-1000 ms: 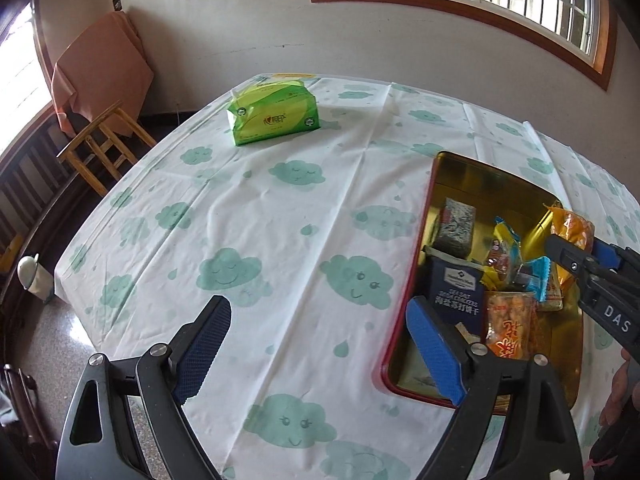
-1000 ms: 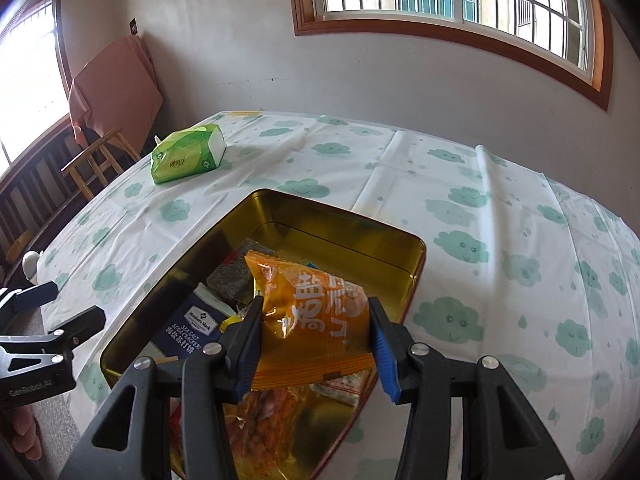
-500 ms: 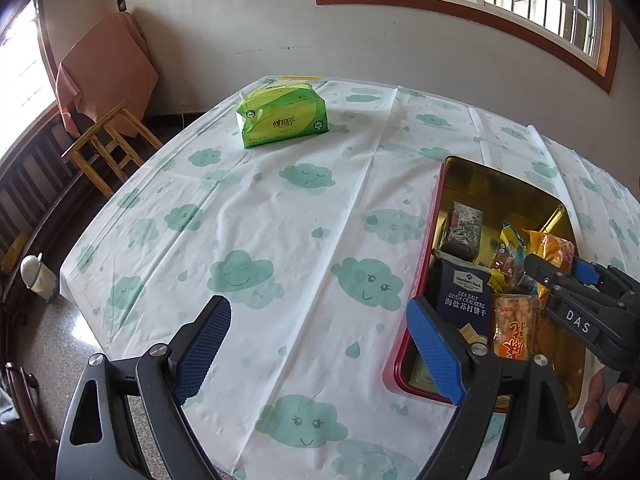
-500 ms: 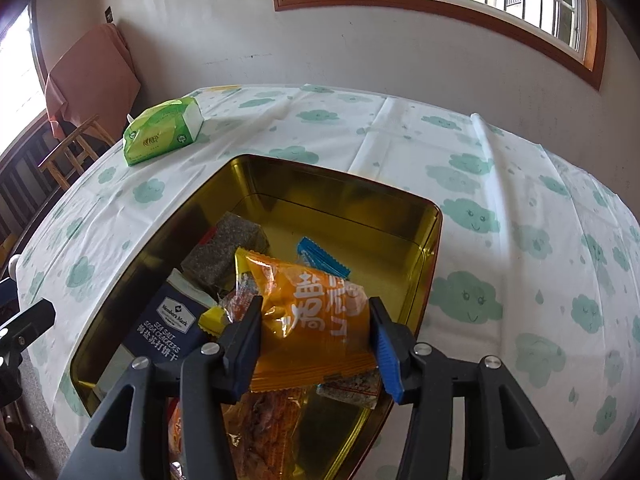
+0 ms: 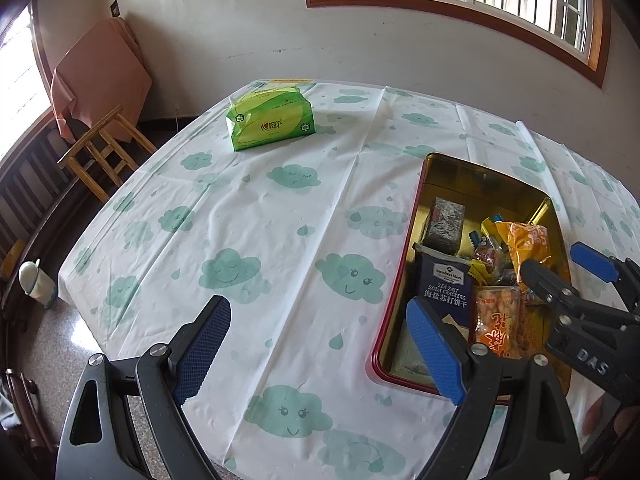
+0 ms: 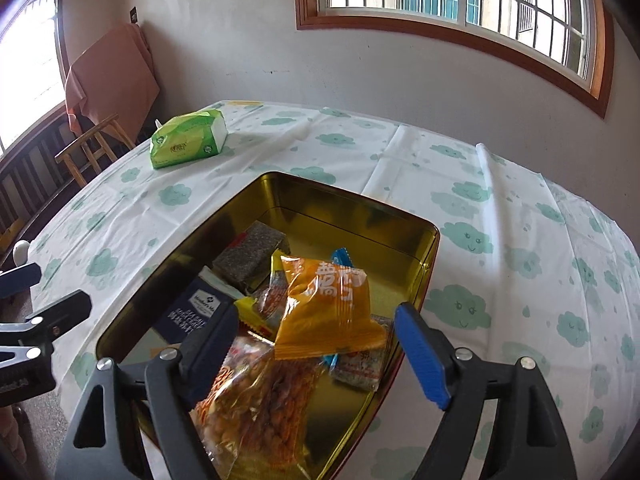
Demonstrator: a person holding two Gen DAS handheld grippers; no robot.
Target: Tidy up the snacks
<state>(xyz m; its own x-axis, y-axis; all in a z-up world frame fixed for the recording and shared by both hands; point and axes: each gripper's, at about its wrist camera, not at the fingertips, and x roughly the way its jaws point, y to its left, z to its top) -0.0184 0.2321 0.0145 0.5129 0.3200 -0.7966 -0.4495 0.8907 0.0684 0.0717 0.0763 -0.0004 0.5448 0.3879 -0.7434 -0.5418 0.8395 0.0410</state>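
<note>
left wrist view, left to right: wooden stool (image 5: 105,148) with orange cloth (image 5: 98,76) behind it at far left, off the table. green tissue pack (image 5: 270,125) lying on white cloud-print tablecloth (image 5: 256,240), far side, well apart from everything else. left gripper (image 5: 320,344) low in foreground, blue pads spread wide, nothing between them, over bare tablecloth just left of the tin. rectangular gold metal tin with red outer rim (image 5: 400,280) at right, holding mixed snacks: grey speckled bar (image 5: 446,224) toward the far end, dark blue soda cracker packet (image 5: 446,288) near the left wall, clear bag of orange fried snacks (image 5: 498,324) beside it.

right wrist view, left to right: same green pack at upper left; tin below centre. right gripper (image 6: 316,348) over the near end of the tin, jaws just opened and now standing wide. orange foil snack packet (image 6: 326,308) between the pads but touching neither, lying tilted atop the other packets inside the tin, near its right wall. small blue-wrapped piece (image 6: 344,258) just behind it. person's fingers (image 6: 8,432) barely visible at bottom left edge.
</note>
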